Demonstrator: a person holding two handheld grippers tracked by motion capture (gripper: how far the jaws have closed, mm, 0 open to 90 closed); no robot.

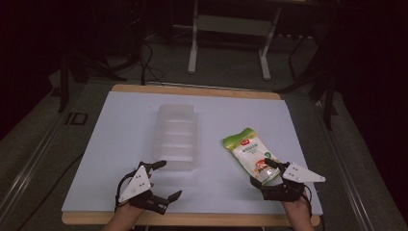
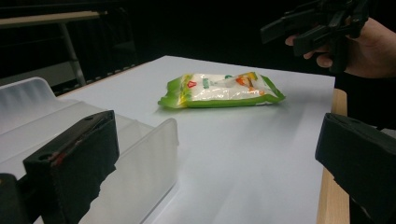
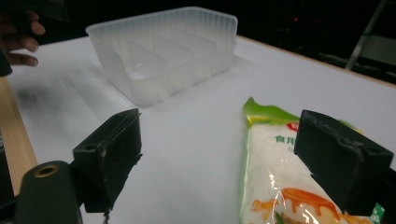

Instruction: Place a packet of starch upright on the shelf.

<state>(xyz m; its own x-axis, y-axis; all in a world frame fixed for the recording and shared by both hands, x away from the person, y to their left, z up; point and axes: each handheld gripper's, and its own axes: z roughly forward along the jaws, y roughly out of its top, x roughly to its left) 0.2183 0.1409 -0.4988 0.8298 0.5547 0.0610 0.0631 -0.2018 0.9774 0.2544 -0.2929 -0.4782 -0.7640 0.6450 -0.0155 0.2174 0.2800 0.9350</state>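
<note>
Grasping the snack bag [image 1: 250, 156] looks like the step in hand, so we set out how we would do it well. The bag lies flat on the white bench [image 1: 120, 144], at about four o'clock from the clear plastic tray [image 1: 176, 135] and well apart from it. Our right gripper [image 1: 262, 172] sits at the bag's six o'clock end, jaws spread wide and holding nothing. In the right gripper view one jaw hangs over the bag's printed face and the other over bare bench at its nine o'clock side; whether the jaw touches the film we cannot tell. Our left gripper [image 1: 167, 179] waits at the tray's six o'clock end, jaws also wide apart and empty, one jaw just beside the tray's near wall.

We judge the bag soft and slippery, its filling free to shift. For a clean grip we would centre the right jaws so both long edges fall between them, come down until the pads reach the bench, then close slowly on the full middle, not on the thin sealed end. A pinch on the film alone could let the bag sag or slide out. The tray is light and may skate, so we would keep the left gripper ready to steady it.
</note>
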